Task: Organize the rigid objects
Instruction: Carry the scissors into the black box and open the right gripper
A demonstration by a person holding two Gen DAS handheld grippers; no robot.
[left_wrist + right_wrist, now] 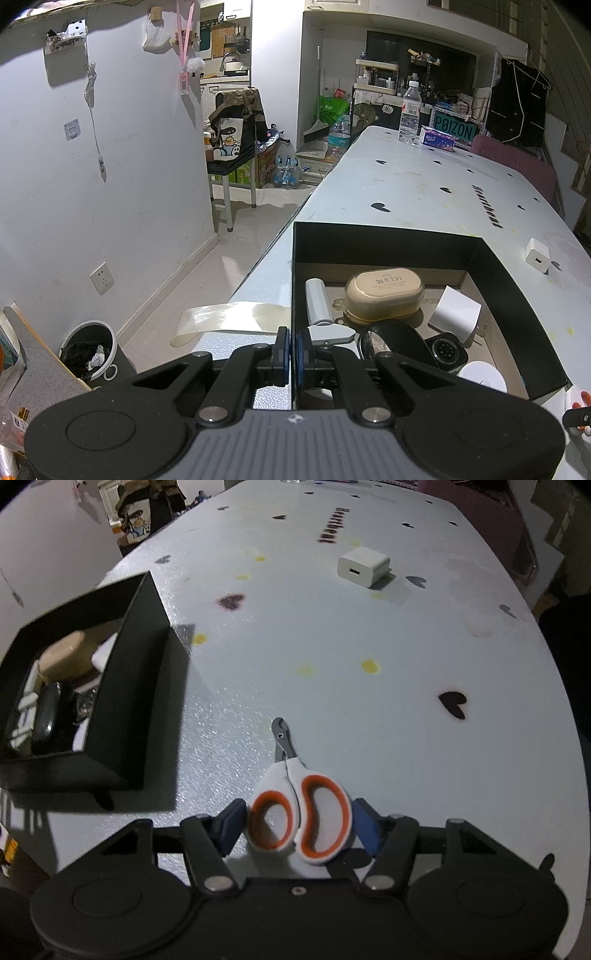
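We see a pale table top point(332, 686) with small black hearts and yellow dots on it. On it sits a black cardboard box point(517, 280) with its top off.

Our left gripper point(291, 354) is pinched tight on the near left wall of that box. One blue pad point(283, 350) is outside the wall and the other is inside.

In the box we see a tan rounded case point(384, 295), a small grey and white roller point(318, 304), a white square plug point(456, 312), a black round band point(395, 338), a small black square gadget with a round face point(445, 350) and a white round disc point(482, 374). They lie close together, and some touch.

Our right gripper point(299, 830) is down over a pair of small nail clippers with white and orange loop handles and a short grey metal tip point(299, 812). The clippers lie flat on the table, to the right of the box and apart from it. Their handles sit between the two blue pads, with the tip pointing away from us. The jaws are about half wide. The right pad looks like it touches the handle. The left pad still has a thin gap, so the clippers are not pinched yet.

Far off on the table sits a white cube charger point(364, 566), all alone. In the left view a clear water bottle point(409, 112) and a tissue box point(437, 138) stand at the far end.
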